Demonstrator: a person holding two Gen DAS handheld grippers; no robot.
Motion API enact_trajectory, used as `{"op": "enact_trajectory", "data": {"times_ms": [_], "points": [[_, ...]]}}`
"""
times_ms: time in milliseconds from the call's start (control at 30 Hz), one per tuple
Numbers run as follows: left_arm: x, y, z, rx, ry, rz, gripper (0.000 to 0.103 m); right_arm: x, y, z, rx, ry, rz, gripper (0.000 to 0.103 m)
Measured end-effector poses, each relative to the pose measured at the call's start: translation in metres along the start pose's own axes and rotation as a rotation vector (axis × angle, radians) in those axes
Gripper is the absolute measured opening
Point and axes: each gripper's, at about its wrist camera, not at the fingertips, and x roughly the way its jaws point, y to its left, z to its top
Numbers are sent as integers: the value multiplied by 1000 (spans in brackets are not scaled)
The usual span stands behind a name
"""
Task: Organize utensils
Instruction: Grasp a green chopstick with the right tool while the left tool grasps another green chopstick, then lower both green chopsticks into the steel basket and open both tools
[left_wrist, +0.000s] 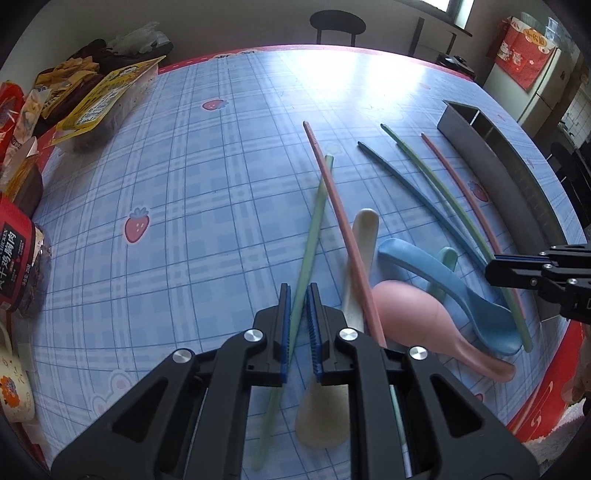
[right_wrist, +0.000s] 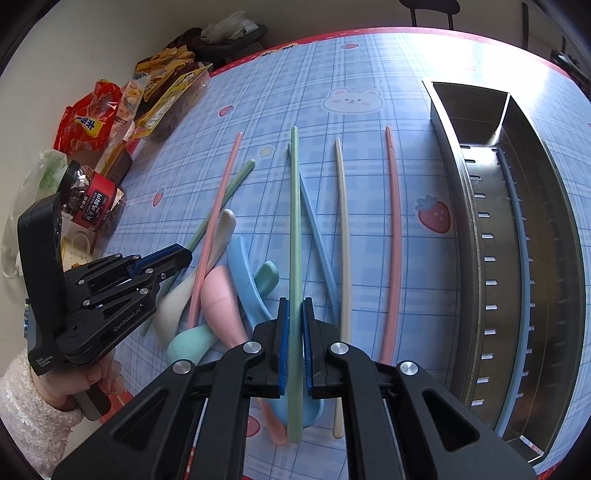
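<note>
Both claws are pinching a chopstick each right now. The left claw (left_wrist: 298, 291) has its blue pads closed on a pale green chopstick (left_wrist: 312, 236), which runs up and away from the tips and also pokes out underneath, back toward the handle. Just right of that claw a pink chopstick (left_wrist: 341, 229) crosses over a cream spoon (left_wrist: 360, 258), and past those sit a pink spoon (left_wrist: 413, 314) and a blue spoon (left_wrist: 443, 280) in a loose pile, touching each other.

The right claw (right_wrist: 295, 306) is clamped on a second green chopstick (right_wrist: 294, 221) that sticks straight out ahead of the tips, lying over a blue chopstick (right_wrist: 317, 236). To the right of this claw a cream chopstick (right_wrist: 344, 240) and another pink chopstick (right_wrist: 395, 240) lie side by side on the blue checked tablecloth (right_wrist: 369, 74), apart from each other. Further right is the metal tray (right_wrist: 469, 221), with one blue chopstick (right_wrist: 517, 229) already lying along its long compartment.

Left of the right claw you can see the other claw, held by a hand (right_wrist: 88, 380) in a fuzzy white sleeve (right_wrist: 33, 417). Snack bags (right_wrist: 88, 122) are stacked at the far left edge of the table.
</note>
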Motion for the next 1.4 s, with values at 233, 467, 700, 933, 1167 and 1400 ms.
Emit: {"op": "enact_trajectory", "data": {"times_ms": [233, 467, 700, 933, 1167, 1400], "points": [[-4, 14, -4, -130, 18, -37, 10, -7, 6, -4, -17, -14, -4, 7], [-21, 38, -22, -215, 35, -58, 10, -14, 11, -7, -39, -29, 12, 7], [-49, 53, -48, -306, 23, -73, 10, -17, 13, -14, -44, -28, 23, 7], [-78, 48, -67, -398, -12, -145, 10, -21, 15, -19, -60, -30, 25, 7], [-98, 33, -58, -426, -37, -201, 10, -28, 18, -18, -68, -52, 38, 7], [-112, 22, -35, -384, -58, -205, 10, -45, 5, -20, -26, -98, 55, 7]]}}
